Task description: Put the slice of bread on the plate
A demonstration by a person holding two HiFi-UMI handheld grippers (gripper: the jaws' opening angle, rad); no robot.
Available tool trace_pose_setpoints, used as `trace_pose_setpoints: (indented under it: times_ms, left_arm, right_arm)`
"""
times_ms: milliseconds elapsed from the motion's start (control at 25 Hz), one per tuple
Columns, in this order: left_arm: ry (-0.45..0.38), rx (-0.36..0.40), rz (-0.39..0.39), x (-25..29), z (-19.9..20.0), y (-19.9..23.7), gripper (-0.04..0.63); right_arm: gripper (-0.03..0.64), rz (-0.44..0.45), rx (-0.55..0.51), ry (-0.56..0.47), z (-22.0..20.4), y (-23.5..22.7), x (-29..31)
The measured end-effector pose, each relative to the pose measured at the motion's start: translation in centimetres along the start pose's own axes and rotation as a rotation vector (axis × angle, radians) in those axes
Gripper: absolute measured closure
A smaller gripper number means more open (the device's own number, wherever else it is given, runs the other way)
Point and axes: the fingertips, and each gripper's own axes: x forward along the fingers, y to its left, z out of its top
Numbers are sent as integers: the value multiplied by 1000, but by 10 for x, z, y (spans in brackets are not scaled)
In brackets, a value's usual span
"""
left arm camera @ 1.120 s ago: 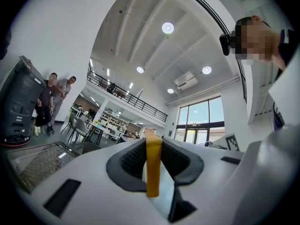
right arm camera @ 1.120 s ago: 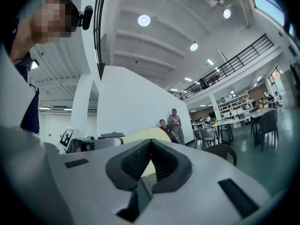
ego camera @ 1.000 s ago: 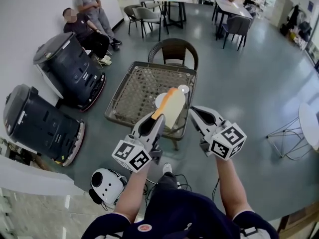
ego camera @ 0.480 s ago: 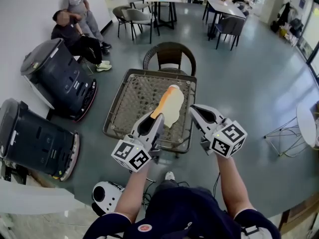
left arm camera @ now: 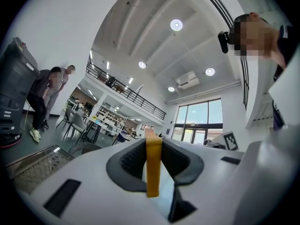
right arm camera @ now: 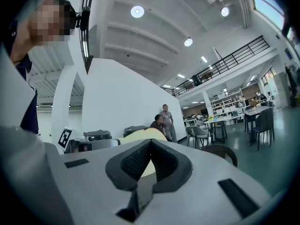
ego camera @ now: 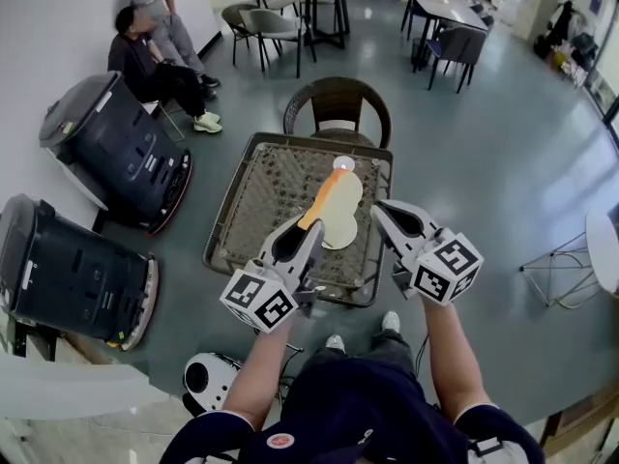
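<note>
A: What holds the slice of bread?
B: The left gripper, jaws clamped on its crust edge. The slice projects toward 1 o'clock and overlaps the white plate on the wicker table.
A: And the right gripper?
B: At 3 o'clock of the left, jaws together, empty. A wicker chair stands beyond the table at 12 o'clock.

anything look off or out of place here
Nothing spilled or damaged. The pale bread slice with orange crust stands on edge in the left gripper, held out over the brown wicker table, not yet laid down.
</note>
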Motion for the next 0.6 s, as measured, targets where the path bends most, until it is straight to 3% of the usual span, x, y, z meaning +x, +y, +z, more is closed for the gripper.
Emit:
trace_pose_setpoints:
  times_ms: [600]
  left_arm:
    - [-4,28,163,77,-14,24,505]
  right_arm:
    - [612,172,45,24,4,-93,37]
